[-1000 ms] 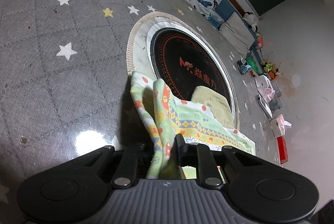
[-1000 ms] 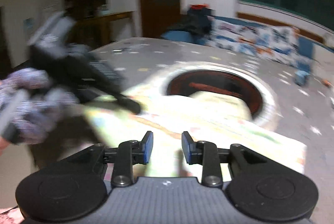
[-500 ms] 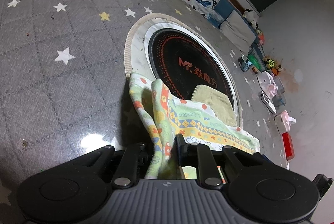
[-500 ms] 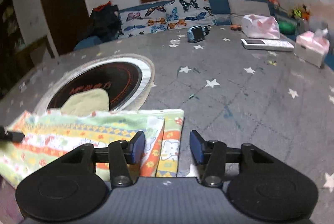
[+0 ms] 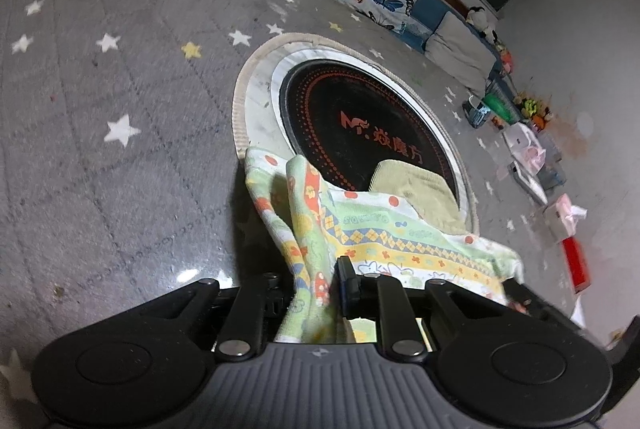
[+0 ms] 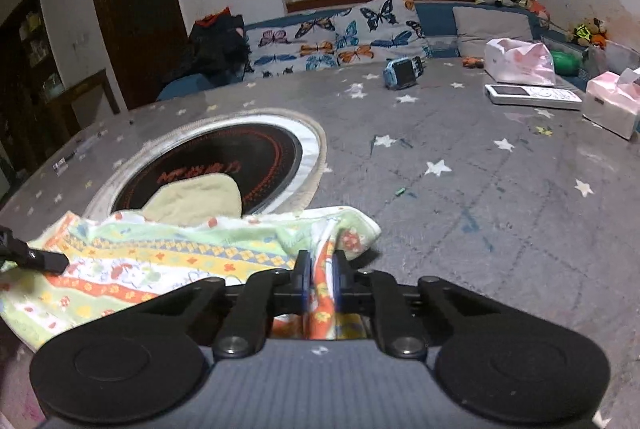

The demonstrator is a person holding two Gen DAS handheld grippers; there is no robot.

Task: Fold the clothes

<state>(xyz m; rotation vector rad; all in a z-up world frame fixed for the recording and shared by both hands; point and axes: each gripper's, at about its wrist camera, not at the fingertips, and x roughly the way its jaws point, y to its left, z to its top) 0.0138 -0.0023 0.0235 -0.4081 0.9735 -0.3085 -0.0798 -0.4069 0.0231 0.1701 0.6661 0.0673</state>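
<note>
The grey star-print table cover (image 6: 460,189) filled both views, and set into it was the round black hotplate (image 5: 360,125), taken here as the landmark. Across the near rim of the hotplate lay the patterned garment (image 6: 168,257), pale green with orange and yellow bands, its olive collar piece (image 6: 200,197) resting on the black glass itself. Well beyond the hotplate, near the far edge of the table, stood tissue boxes (image 6: 608,105) and a white remote (image 6: 532,95). The left gripper (image 5: 320,283) was clamped on one end of the garment, on the hotplate's near-left side, as it had been a second earlier. The change was on the other side: the right gripper (image 6: 320,277), whose jaws had stood apart over the garment's corner half a second before, had closed onto that corner, with orange-printed cloth bunched between its pads and lifted into a small ridge. With both ends pinched, the garment looked ready to be raised and carried over on itself, so the fold was probably about to be made; how many layers each gripper held could not be told.
</note>
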